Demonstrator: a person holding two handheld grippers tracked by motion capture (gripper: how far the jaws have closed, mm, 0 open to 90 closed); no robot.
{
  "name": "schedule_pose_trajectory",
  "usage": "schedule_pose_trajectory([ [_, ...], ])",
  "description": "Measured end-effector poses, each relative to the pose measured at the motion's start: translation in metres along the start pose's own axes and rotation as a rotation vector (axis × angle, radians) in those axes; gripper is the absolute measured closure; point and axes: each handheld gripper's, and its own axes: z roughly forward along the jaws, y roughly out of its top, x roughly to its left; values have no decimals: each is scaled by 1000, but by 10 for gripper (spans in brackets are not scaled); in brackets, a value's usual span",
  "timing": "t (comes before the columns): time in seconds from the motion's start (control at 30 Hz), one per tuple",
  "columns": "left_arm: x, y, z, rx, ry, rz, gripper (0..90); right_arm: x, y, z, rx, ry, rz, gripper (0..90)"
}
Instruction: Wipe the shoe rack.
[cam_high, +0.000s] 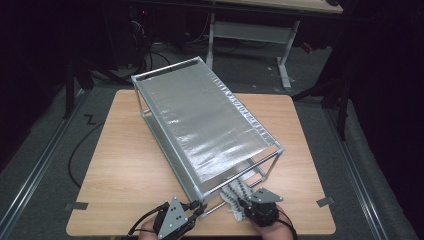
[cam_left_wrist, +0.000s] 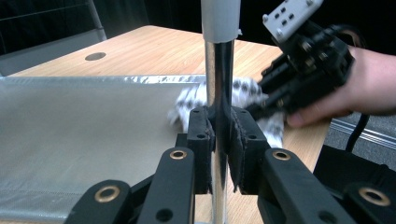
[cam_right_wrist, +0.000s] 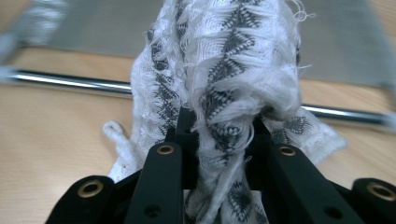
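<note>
Clamping the rack's upright chrome post (cam_left_wrist: 219, 84), the left gripper (cam_left_wrist: 219, 135) has its jaws closed on the tube at the near corner of the metal rack (cam_high: 200, 112). The right gripper (cam_right_wrist: 219, 140) grips a bunched white-and-black patterned cloth (cam_right_wrist: 224, 70), just beside the rack's lower rail (cam_right_wrist: 70, 81) on the wooden table (cam_high: 130, 170).

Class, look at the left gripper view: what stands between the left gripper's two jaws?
A shiny upright metal post of the rack; the left gripper is clamped on it, as the left gripper view shows.

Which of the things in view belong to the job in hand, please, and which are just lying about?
In use: metal rack, its chrome post clamped by the left gripper; patterned cloth held by the right gripper.
Lying about: tape marks on the table; floor cables.
</note>
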Motion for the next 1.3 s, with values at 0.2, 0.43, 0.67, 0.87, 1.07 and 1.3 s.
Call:
schedule_pose_trajectory([
  [0.2, 0, 0, 0, 1, -1, -2, 794, 37, 9, 6, 1, 85, -77, 742],
  [0.43, 0, 0, 0, 0, -3, -6, 795, 69, 14, 10, 6, 151, -157, 743],
  [0.67, 1, 0, 0, 3, -4, -7, 796, 68, 16, 10, 11, 145, -160, 744],
  [0.87, 1, 0, 0, 2, -5, -7, 796, 47, 13, 8, 13, 103, -106, 744],
  [1.07, 1, 0, 0, 3, -5, -7, 796, 24, 8, 6, 10, 52, -47, 744],
  [1.3, 1, 0, 0, 3, -7, -9, 796, 2, 4, 3, 12, -4, 2, 744],
])
